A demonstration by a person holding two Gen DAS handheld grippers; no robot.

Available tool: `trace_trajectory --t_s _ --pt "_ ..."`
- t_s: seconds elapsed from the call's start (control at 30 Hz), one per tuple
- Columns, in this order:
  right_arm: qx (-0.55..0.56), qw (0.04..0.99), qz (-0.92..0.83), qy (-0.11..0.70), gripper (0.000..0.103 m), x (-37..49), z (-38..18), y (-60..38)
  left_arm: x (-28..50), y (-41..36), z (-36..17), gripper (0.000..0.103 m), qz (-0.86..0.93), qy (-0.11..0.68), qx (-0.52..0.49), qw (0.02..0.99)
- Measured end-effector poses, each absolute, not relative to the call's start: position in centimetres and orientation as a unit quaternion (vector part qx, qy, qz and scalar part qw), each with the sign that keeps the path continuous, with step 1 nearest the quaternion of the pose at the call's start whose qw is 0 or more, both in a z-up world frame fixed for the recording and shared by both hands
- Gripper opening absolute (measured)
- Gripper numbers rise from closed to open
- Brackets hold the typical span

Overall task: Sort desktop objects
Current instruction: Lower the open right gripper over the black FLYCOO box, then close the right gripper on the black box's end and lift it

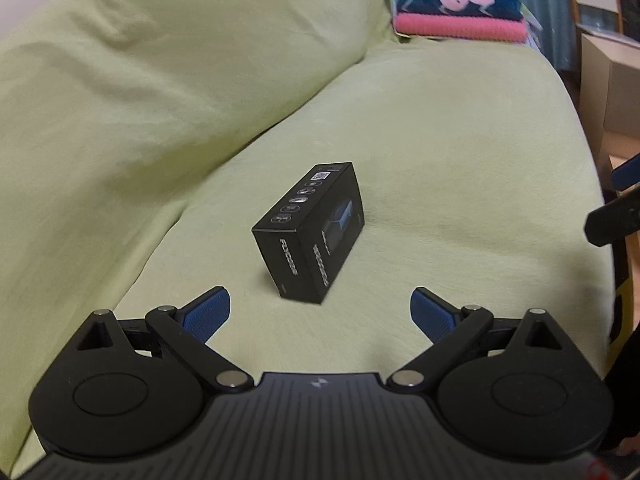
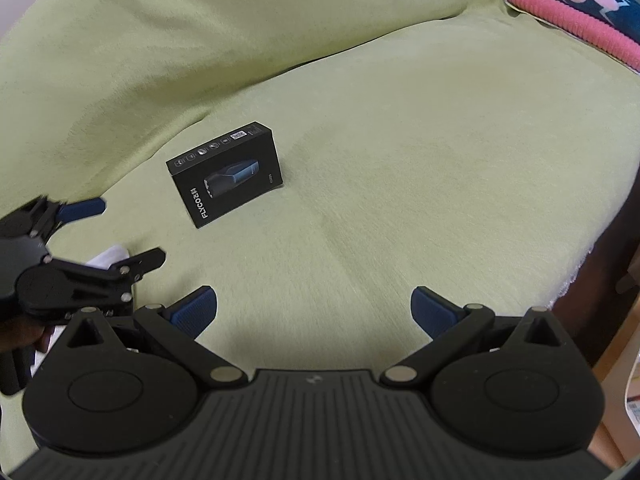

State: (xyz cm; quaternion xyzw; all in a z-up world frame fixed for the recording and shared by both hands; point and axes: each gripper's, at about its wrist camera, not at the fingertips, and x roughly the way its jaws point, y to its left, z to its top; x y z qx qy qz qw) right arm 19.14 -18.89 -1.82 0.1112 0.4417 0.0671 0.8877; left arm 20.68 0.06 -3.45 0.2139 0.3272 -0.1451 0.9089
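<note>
1. Left wrist view first: we see a black box (image 1: 310, 236) standing on its long narrow edge on the green sofa seat (image 1: 460, 168), with nothing touching it. Its top face carries a row of small round icons and a code label, and the end turned to us shows white lettering too blurred to read.
2. From the right wrist view we see the same box (image 2: 226, 174) to the left of centre, its broad face turned towards us with a picture of a dark blue shaver and the word FLYCO along one side.
3. We hold the left gripper (image 1: 320, 312) just short of the box, its jaws spread wide and empty, the blue pads (image 1: 208, 314) standing apart on either side of the box's near end without touching it.
4. We hold the right gripper (image 2: 314, 308) further back, well apart from the box, also spread wide and holding nothing, over bare seat fabric.
5. In the right wrist view the left gripper (image 2: 120, 232) shows at the left edge, near the box, with something white (image 2: 110, 258) partly hidden under it that we cannot identify.
6. Behind the box the green back cushion (image 1: 160, 80) rises along the left.
7. At the far end of the seat lie folded cloths (image 1: 460, 12), one pink, and one dark blue with a pink figure on it.
8. At the right edge of the left wrist view we see a cardboard box (image 1: 612, 92) beyond the sofa.
</note>
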Motion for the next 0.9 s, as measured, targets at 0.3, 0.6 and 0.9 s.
trace_trajectory --t_s 0.3,0.6,0.9 --pt "0.121 0.880 0.070 0.455 0.102 23.0 -4.9 -18.0 27.5 0.7 -6.0 0.097 -0.170 0.336 0.231 0.897" --pt "0.132 0.870 0.058 0.471 0.102 24.4 -7.4 -18.5 29.7 0.1 -7.2 0.078 -0.190 0.350 0.225 0.889" --pt "0.133 0.869 0.052 0.473 0.102 23.9 -7.2 -18.9 30.8 -0.2 -7.6 0.055 -0.207 0.366 0.202 0.885"
